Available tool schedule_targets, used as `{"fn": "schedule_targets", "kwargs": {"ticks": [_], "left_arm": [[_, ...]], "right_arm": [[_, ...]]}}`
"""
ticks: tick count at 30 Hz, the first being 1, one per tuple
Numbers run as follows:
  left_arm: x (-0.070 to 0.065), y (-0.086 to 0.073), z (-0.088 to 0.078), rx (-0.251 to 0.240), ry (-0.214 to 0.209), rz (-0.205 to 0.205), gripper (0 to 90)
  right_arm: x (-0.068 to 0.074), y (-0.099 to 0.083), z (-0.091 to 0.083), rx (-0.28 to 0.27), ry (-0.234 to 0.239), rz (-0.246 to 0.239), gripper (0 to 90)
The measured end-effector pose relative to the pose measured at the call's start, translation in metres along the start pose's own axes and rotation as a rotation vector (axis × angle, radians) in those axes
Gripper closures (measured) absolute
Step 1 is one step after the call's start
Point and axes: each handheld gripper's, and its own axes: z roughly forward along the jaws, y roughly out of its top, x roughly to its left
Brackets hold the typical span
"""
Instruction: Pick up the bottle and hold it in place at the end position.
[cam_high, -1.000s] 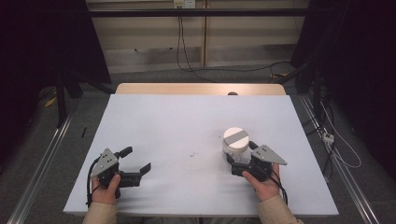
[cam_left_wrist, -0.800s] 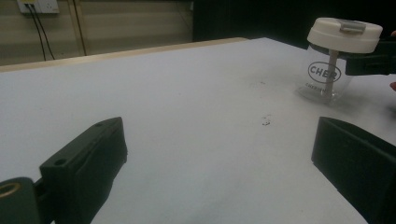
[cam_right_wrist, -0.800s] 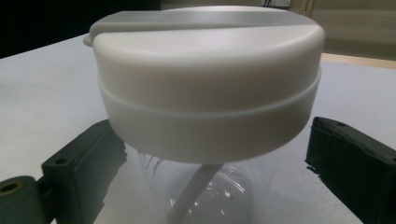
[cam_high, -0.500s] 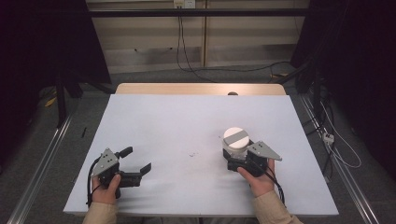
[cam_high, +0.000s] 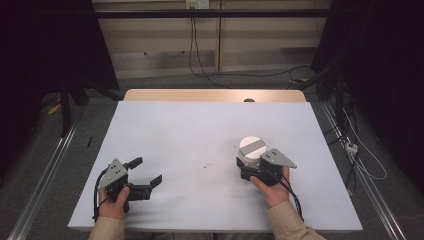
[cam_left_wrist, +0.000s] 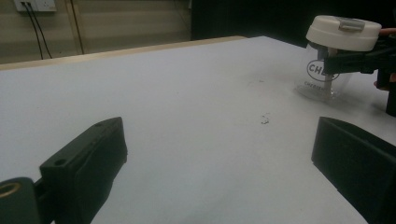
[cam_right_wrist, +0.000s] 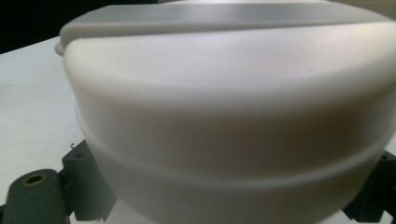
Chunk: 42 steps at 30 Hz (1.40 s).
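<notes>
A clear cup (cam_high: 251, 147) with a white lid stands on the white table (cam_high: 200, 125), right of centre. My right gripper (cam_high: 249, 163) reaches it from the near side. Its jaws have just been closing and now press the cup's body under the lid. The lid (cam_right_wrist: 224, 93) looms close in the right gripper view, a black jaw showing low on each side. In the left gripper view the cup (cam_left_wrist: 327, 74) stands at the far right with a black jaw across it. My left gripper (cam_high: 146, 170) rests near the front left edge, open and holding nothing (cam_left_wrist: 219, 130).
A few small dark specks (cam_high: 206, 165) lie on the table between the two hands. A wooden strip (cam_high: 215, 95) runs along the far edge. Cables (cam_high: 350, 145) trail on the floor to the right, and a metal rail (cam_high: 45, 170) runs along the left.
My right gripper has edged slightly toward the cup and its jaws have drawn in around it. The cup stands where it was. The left hand has not moved.
</notes>
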Motion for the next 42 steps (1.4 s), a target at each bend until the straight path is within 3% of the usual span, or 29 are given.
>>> {"fn": "schedule_targets", "kwargs": {"ticks": [27,42], "left_arm": [[0.001,0.0,0.0,0.001,0.002,0.006,3.0],[0.0,0.0,0.001,0.0,0.0,0.004,3.0]], "right_arm": [[-0.003,0.003,0.001,-0.017,0.018,-0.01,18.3],[0.004,0.014,0.005,-0.038,0.068,-0.072,18.5]]}}
